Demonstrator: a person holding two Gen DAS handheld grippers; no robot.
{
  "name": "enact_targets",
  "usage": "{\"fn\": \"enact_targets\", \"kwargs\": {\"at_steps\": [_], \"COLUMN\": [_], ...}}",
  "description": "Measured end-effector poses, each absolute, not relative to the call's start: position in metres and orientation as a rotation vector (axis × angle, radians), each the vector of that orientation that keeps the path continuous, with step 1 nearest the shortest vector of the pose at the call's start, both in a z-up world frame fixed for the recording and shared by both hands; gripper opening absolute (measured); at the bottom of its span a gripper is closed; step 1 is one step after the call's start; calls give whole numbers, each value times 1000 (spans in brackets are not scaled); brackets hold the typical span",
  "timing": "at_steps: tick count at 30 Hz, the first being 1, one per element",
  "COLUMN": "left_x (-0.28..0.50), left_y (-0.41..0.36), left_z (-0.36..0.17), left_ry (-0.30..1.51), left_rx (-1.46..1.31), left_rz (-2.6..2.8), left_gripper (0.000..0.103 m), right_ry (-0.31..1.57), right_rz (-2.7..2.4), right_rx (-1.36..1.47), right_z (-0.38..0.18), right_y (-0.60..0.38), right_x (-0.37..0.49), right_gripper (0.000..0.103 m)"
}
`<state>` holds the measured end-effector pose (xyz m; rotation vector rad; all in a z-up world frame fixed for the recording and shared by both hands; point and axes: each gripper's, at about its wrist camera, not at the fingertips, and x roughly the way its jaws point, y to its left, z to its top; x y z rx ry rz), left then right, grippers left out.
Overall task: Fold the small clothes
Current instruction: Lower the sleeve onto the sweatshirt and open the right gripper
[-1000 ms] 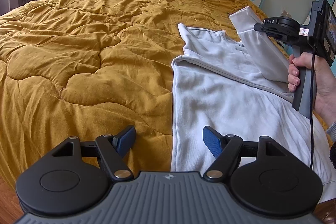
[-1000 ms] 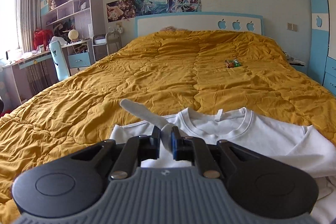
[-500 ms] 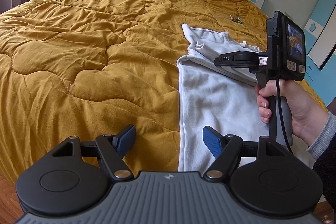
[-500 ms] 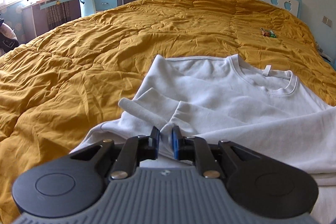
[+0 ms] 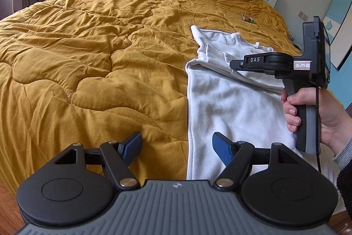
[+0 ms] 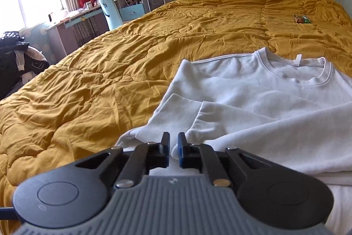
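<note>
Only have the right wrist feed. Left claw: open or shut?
Observer: Open. The left claw has nothing between its pads.
Operator: What is it over?
Observer: It straddles the folded edge of the white sweatshirt, with one pad over the mustard quilt and the other over the sweatshirt.
Operator: My claw body blocks the lower part of the shirt. Is it flat?
Observer: Yes. In the left wrist view it lies smooth, and the folded edge runs straight toward the left claw.
</note>
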<state>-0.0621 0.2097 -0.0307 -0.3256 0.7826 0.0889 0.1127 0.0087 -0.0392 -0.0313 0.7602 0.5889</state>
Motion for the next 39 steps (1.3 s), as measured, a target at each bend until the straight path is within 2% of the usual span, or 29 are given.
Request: {"fn": "enact_targets", "kwargs": {"at_steps": [4, 7, 12, 13, 14, 16, 17, 18, 24, 27, 29, 31, 33, 34, 35, 39], "left_x": [-64, -62, -59, -59, -59, -57, -54, -51, -34, -32, -34, -36, -36, -35, -35, -37], "left_y": [208, 209, 199, 196, 192, 184, 181, 178, 162, 154, 149, 144, 142, 142, 143, 151], "left_z": [-30, -28, -15, -11, -6, 1, 4, 5, 3, 0, 0, 0, 0, -1, -1, -1], "left_ry": [782, 791, 773, 760, 740, 713, 707, 706, 742, 767, 768, 764, 771, 776, 779, 778], "left_rx": [-320, -320, -265, -251, -231, -203, -194, -190, -193, -192, -162, -123, -98, -99, -106, -162], "left_rz": [87, 88, 86, 82, 80, 87, 94, 94, 78, 60, 57, 67, 83, 90, 93, 111], "left_gripper": [85, 85, 85, 85, 85, 85, 85, 85, 85, 85, 85, 85, 85, 85, 85, 85], "right_ry": [815, 794, 609, 577, 556, 541, 555, 574, 672, 738, 766, 790, 777, 780, 789, 739], "right_rz": [552, 638, 539, 494, 432, 316, 270, 220, -18, -46, -63, -32, 10, 33, 49, 35], "right_rx": [-55, 8, 20, -17, -60, -95, -102, -108, -90, -108, -149, -104, -77, -76, -75, -117], "right_z": [-57, -46, -11, -8, -5, -4, -5, -7, -24, -40, -50, -60, -65, -67, -69, -69], "right_y": [21, 12, -47, -65, -83, -122, -141, -164, -281, -310, -317, -324, -323, -322, -320, -312], "right_x": [115, 110, 82, 77, 75, 74, 77, 80, 104, 119, 125, 130, 133, 134, 134, 120], "right_gripper": [3, 2, 5, 20, 46, 68, 75, 76, 74, 74, 62, 58, 42, 17, 2, 1]}}
